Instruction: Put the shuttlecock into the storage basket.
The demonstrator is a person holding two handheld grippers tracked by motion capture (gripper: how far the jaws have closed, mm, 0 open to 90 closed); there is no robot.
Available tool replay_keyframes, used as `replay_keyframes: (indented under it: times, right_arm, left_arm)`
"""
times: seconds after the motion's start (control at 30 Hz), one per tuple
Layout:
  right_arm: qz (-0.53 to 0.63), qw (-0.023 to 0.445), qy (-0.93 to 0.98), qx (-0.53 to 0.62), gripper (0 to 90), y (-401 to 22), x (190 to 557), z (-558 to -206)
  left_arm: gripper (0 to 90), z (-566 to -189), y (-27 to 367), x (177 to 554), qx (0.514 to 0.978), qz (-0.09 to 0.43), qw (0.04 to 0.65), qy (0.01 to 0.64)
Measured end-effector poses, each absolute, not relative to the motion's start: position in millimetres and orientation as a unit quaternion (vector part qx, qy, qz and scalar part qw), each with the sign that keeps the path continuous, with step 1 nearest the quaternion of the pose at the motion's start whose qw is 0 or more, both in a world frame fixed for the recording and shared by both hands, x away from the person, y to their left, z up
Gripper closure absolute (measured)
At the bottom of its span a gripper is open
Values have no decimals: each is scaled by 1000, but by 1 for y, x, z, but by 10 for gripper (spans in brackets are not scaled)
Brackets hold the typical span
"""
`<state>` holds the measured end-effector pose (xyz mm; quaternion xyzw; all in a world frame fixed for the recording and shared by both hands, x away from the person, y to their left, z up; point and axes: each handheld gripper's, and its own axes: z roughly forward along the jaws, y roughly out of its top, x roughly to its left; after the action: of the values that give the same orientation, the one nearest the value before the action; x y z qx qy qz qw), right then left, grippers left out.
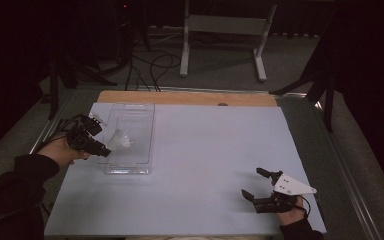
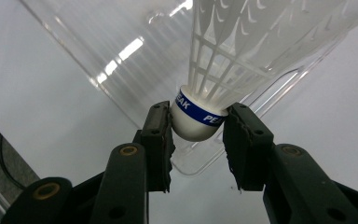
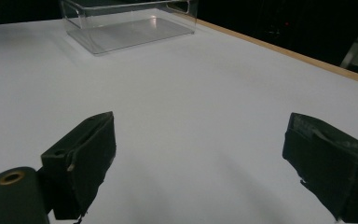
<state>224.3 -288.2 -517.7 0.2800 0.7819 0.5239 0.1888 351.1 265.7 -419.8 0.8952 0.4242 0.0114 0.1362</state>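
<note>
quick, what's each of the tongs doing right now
Left tongs: shut on the shuttlecock, over the clear box.
Right tongs: open, holding nothing.

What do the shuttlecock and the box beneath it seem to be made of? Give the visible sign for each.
Shuttlecock: probably plastic; the white skirt is a moulded lattice, the base smooth and matt with a printed blue band.
Box: clear, glossy rigid plastic, likely acrylic; the table shows through it and its walls catch reflections.

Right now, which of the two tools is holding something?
The left tool, over the clear box: it pinches a shuttlecock by its cork. The right tool stands open and empty.
</note>
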Motion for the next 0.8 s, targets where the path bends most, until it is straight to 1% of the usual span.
replay_keyframes:
  times: [0.2, 0.33, 0.53, 0.7, 0.73, 0.8]
  right_arm:
    - [524, 188, 782, 280, 98, -288, 224, -518]
    - [523, 188, 782, 281, 98, -288, 224, -518]
    - [524, 187, 782, 282, 98, -288, 224, -518]
    - [524, 187, 782, 282, 99, -288, 224, -518]
    - [523, 188, 782, 282, 98, -288, 224, -518]
    - [524, 188, 782, 282, 98, -289, 225, -518]
  left_arm:
    - [631, -426, 264, 350, 900, 3, 125, 418]
    - [631, -429, 263, 351, 900, 10, 105, 422]
    - [631, -432, 260, 353, 903, -3, 83, 422]
    - [626, -433, 262, 356, 897, -4, 77, 435]
    - [619, -433, 262, 357, 895, -3, 81, 438]
    - [513, -432, 263, 357, 894, -2, 83, 440]
